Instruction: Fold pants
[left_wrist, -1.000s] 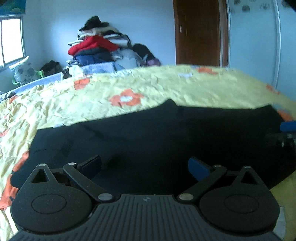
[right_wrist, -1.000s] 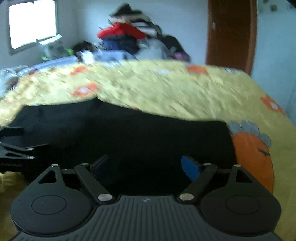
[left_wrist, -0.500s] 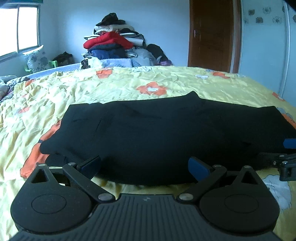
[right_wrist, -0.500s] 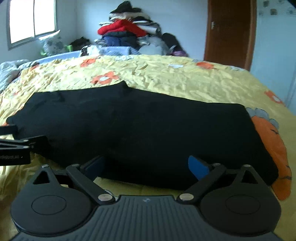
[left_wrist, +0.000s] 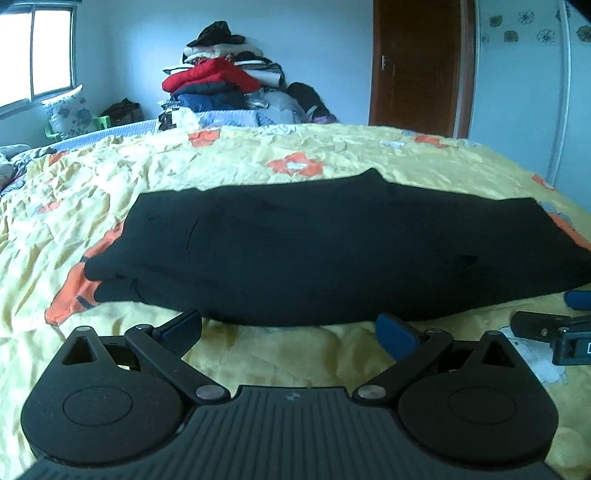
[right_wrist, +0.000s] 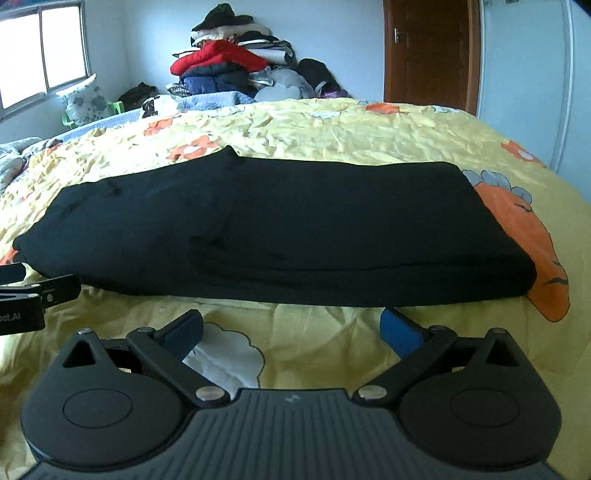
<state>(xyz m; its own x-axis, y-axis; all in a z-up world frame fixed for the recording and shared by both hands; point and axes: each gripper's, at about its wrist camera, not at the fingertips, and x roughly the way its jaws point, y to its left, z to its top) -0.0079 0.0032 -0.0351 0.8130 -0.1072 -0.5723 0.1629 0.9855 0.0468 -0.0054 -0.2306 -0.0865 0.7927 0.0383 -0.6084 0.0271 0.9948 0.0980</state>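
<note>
Left gripper (left_wrist: 289, 329) and right gripper (right_wrist: 291, 328) both spread wide, empty; black pants (left_wrist: 314, 254) flat just ahead on yellow bedspread (left_wrist: 258, 162).

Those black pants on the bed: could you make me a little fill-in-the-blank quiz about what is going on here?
1. The black pants lie on a bedspread whose main colour is ____.
2. The left gripper and the right gripper both have their jaws ____.
3. Neither gripper holds the pants; both are on the ____ side of them.
4. The top garment in the clothes pile by the far wall that stands out most is ____ in colour.

Missing words: yellow; open; near; red
</note>
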